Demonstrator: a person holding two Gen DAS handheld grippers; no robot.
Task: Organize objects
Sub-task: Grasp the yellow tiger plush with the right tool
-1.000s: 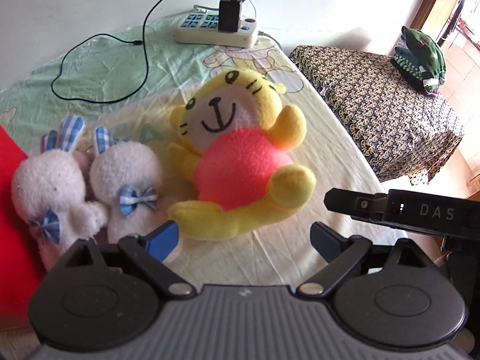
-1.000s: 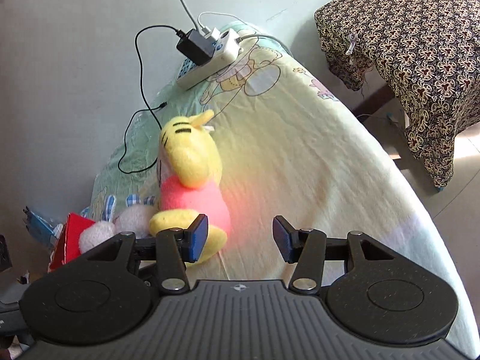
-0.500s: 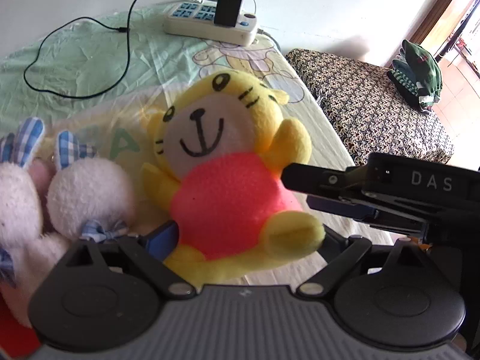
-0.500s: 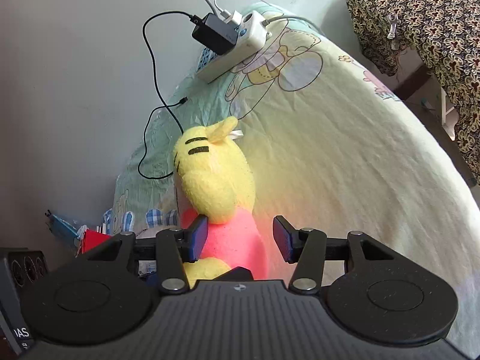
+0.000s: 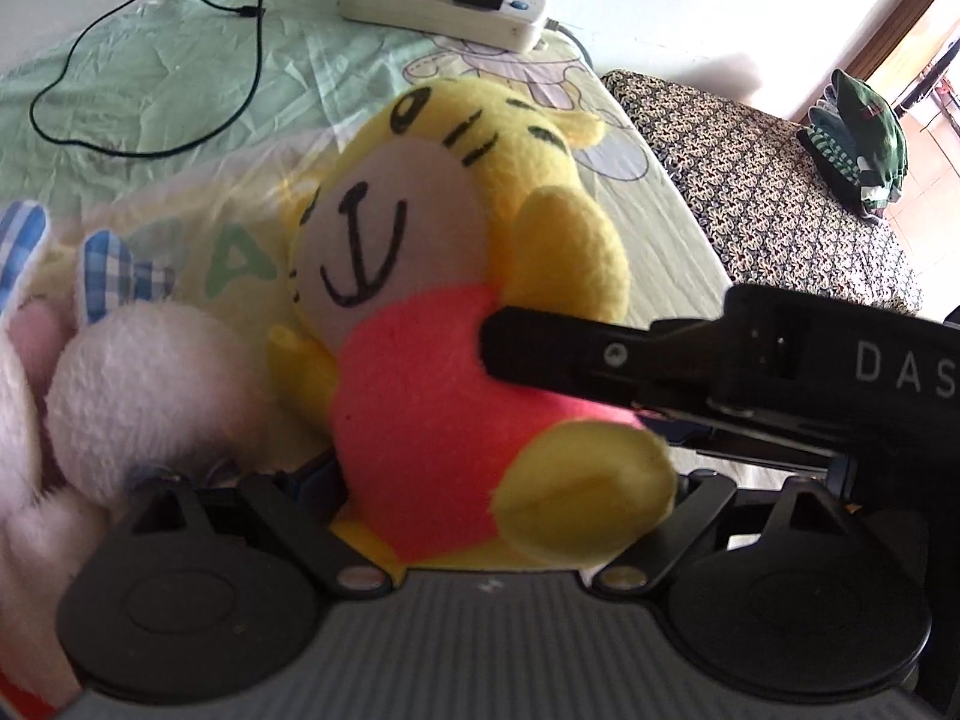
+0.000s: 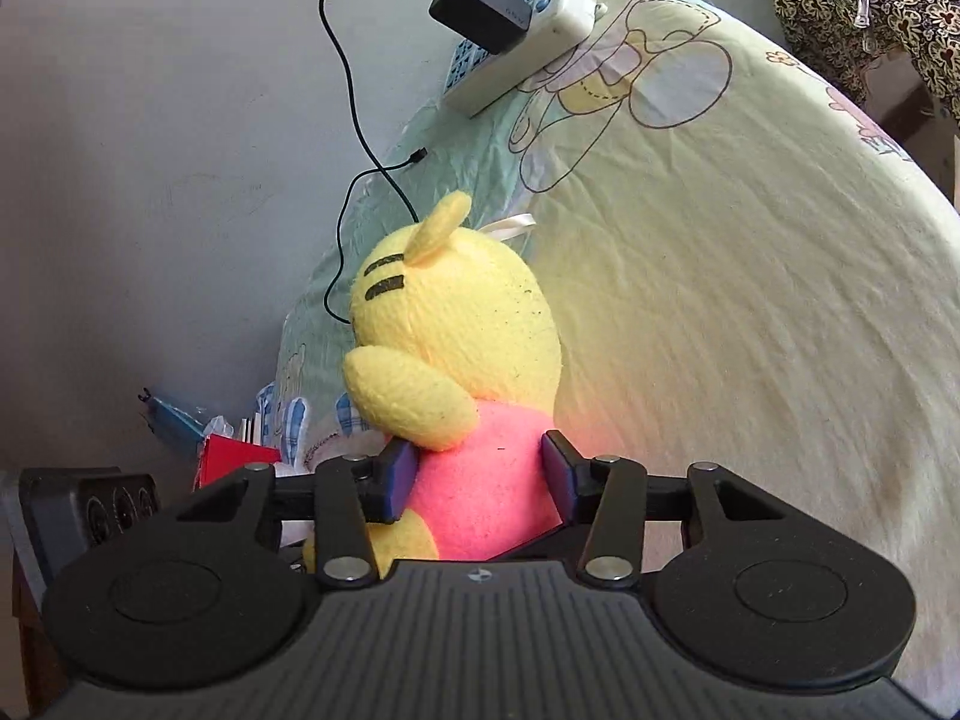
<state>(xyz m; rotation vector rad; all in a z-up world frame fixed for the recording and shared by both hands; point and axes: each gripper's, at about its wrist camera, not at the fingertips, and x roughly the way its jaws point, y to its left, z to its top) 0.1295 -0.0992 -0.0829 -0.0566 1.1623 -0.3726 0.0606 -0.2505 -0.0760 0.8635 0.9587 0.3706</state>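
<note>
A yellow tiger plush [image 5: 432, 396] with a pink belly sits on the bed sheet [image 6: 720, 300]. Its lower body fills the space between the jaws of my left gripper [image 5: 498, 480]. Those jaws are closing, and the toy hides both pads. My right gripper [image 6: 474, 474] comes at the tiger [image 6: 462, 330] from its side. It is also closing, and its blue pads [image 6: 396, 480] press the pink torso from either side. One black finger [image 5: 570, 354] of the right gripper lies across the belly in the left wrist view. Two white bunny plushes [image 5: 138, 396] lean against the tiger's left.
A white power strip [image 5: 444, 12] with a black charger and a loose black cable [image 5: 150, 150] lies at the bed's far end by the wall. A patterned cloth-covered table [image 5: 768, 192] with green folded clothes [image 5: 858, 138] stands beside the bed. A red object [image 6: 234, 462] lies beyond the bunnies.
Both grippers have come in close to the tiger plush. It now sits between both pairs of jaws, which have narrowed. The right gripper's finger has slid across the belly.
</note>
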